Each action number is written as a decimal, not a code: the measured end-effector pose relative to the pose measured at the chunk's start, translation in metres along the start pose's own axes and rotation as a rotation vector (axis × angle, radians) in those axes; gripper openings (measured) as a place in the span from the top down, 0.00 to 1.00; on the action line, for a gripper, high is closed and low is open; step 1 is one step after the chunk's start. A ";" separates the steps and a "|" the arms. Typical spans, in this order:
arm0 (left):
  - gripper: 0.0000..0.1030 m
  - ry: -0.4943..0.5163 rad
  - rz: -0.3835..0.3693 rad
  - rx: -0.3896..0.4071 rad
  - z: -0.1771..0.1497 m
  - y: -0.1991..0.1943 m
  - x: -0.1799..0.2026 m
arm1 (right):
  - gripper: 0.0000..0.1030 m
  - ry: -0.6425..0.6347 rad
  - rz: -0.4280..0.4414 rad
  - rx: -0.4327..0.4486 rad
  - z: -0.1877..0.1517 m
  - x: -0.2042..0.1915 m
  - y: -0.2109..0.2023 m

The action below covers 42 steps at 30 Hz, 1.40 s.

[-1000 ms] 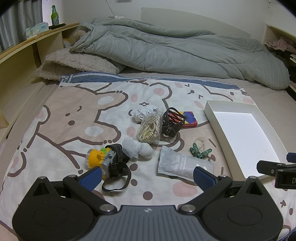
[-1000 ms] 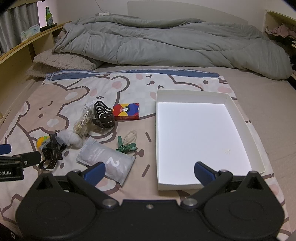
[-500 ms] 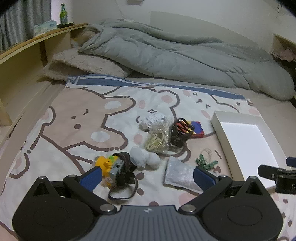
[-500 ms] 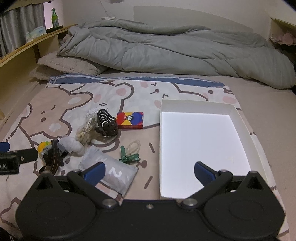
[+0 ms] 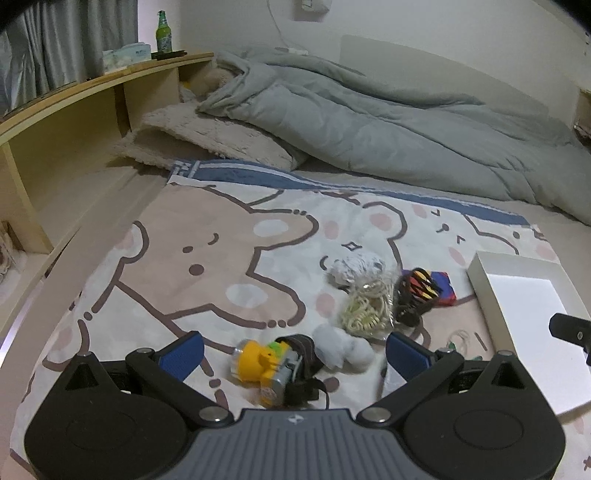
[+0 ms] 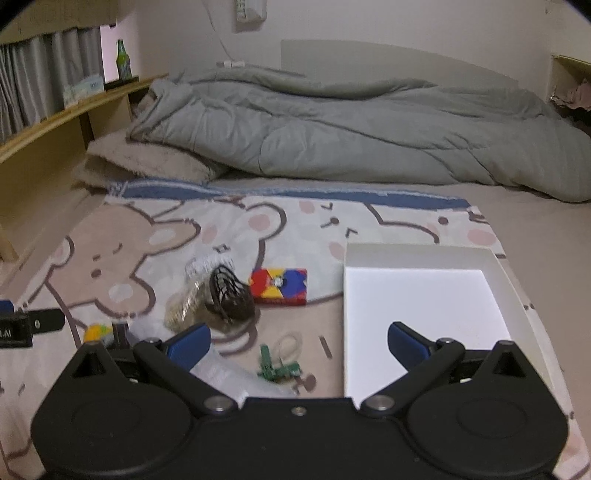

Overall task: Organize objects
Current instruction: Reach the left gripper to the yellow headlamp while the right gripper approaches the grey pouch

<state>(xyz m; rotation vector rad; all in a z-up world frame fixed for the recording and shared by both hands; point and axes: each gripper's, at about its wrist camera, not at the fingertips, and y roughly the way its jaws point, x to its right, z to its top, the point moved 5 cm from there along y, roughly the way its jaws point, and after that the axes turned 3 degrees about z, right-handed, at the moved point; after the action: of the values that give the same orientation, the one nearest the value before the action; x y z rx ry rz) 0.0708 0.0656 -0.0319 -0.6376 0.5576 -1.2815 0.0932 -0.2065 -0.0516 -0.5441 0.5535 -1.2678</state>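
Note:
Small objects lie scattered on a bear-print blanket point(image 5: 207, 258). A yellow headlamp with a black strap point(image 5: 273, 365) sits between the fingers of my open left gripper point(image 5: 293, 350). Beyond it are white cotton balls point(image 5: 343, 349), a bag of cream cord point(image 5: 365, 310), a black hair claw point(image 6: 229, 293) and a red, yellow and blue card box point(image 6: 279, 286). Green clothespins point(image 6: 277, 367) and a grey pouch point(image 6: 225, 374) lie just ahead of my open right gripper point(image 6: 297, 343). To the right stands an empty white tray point(image 6: 417, 306).
A rumpled grey duvet point(image 6: 351, 125) and a beige pillow point(image 5: 210, 140) fill the far side of the bed. Along the left runs a wooden shelf point(image 5: 74, 122) carrying a green bottle point(image 5: 164, 31) and a tissue box point(image 5: 125, 55). A second shelf stands at the far right.
Both grippers have pulled back and tilted up, so the objects sit lower in each view and more wall shows. Neither gripper has closed and no object has moved.

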 end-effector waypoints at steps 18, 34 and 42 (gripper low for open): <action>0.00 0.016 0.104 -0.065 0.001 0.062 -0.046 | 0.00 0.006 0.077 0.039 0.008 -0.013 0.036; 0.00 0.104 0.005 -0.201 -0.028 0.112 -0.018 | 0.00 -0.050 0.052 -0.117 -0.023 -0.006 0.104; 0.00 -0.008 -0.109 -0.112 -0.020 0.121 -0.030 | 0.00 -0.042 0.062 -0.172 -0.033 -0.006 0.111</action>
<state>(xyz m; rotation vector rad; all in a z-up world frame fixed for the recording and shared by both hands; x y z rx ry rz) 0.1343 0.1121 -0.1306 -0.7751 0.5977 -1.3563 0.1504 -0.1799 -0.1489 -0.6904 0.6430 -1.1537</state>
